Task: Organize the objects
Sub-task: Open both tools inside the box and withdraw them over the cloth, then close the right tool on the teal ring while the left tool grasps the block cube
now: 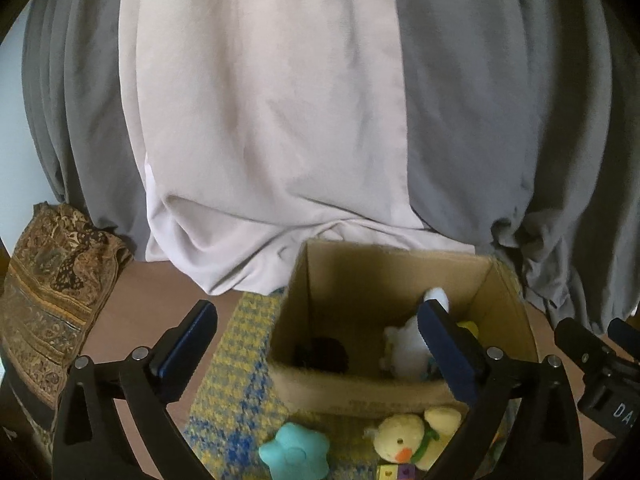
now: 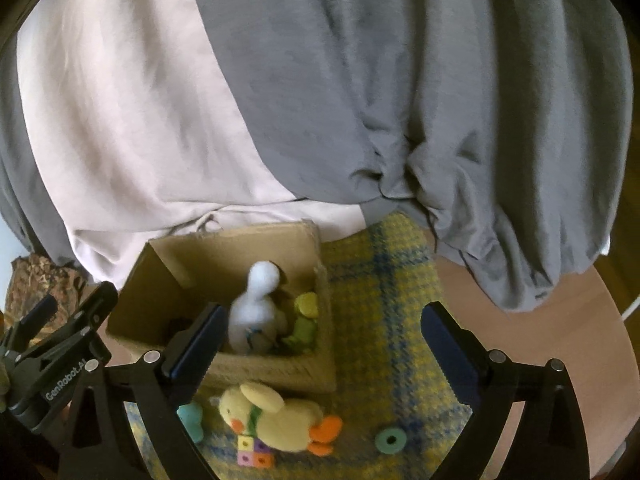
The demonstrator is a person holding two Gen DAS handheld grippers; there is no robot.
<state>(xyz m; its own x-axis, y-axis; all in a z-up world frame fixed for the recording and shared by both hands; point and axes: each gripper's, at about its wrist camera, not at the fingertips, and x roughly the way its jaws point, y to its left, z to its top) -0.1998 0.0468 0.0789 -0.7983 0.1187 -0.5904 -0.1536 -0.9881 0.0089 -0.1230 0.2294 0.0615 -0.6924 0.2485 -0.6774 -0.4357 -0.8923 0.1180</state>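
Cardboard box (image 2: 276, 368) holds white plush (image 2: 256, 312); yellow duck (image 2: 280, 420) lies against its front; my left tool (image 1: 318, 344) and right tool (image 2: 324, 344) both spread, empty.

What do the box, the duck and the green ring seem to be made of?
Box: brown corrugated cardboard, matte, going by its thin folded walls and raw edges. Duck: soft plush fabric, fuzzy yellow with orange beak and feet, probably stuffed. Green ring: smooth and matte with a centre hole; it could be foam, wood or plastic, the view does not settle it.
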